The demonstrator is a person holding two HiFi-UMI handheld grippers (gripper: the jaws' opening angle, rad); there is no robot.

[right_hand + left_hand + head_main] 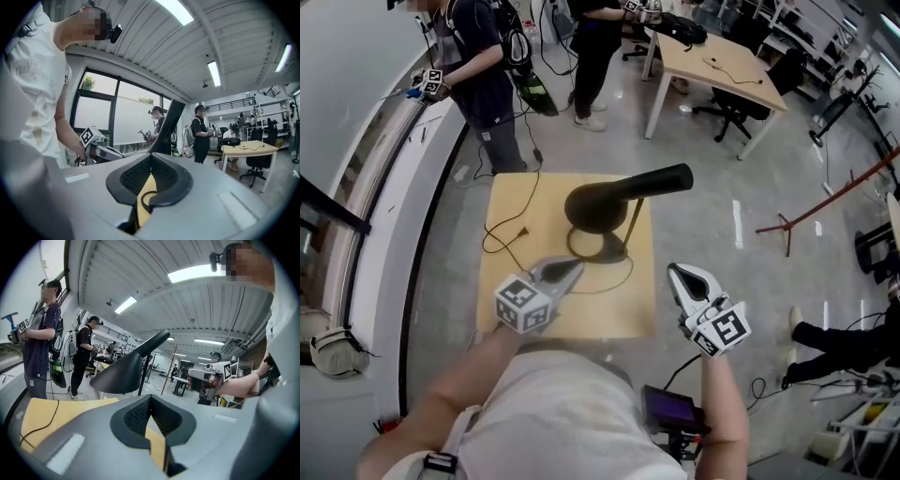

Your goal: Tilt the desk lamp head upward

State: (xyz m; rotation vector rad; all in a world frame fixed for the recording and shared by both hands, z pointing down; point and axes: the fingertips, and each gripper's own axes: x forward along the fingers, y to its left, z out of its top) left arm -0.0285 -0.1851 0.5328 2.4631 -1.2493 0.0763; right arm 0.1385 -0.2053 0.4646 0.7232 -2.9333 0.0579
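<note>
A black desk lamp stands on a small wooden table (511, 309). Its cone-shaped head (598, 206) faces down, its tube-shaped rear end (667, 179) points right, and its base (602, 247) lies under the head. The lamp's black cable (508, 234) trails left across the tabletop. My left gripper (574, 269) is shut and empty over the table's near edge, just short of the base. My right gripper (674, 271) is shut and empty off the table's right near corner. The lamp head (123, 372) rises beyond the shut left gripper (150, 400). The lamp (168, 125) stands beyond the shut right gripper (151, 162).
Two people (483, 75) stand on the grey floor behind the table, one holding a gripper. A long wooden desk (722, 70) and an office chair (733, 111) stand at the back right. A red stand (787, 230) leans at the right. A curved window ledge (384, 216) runs along the left.
</note>
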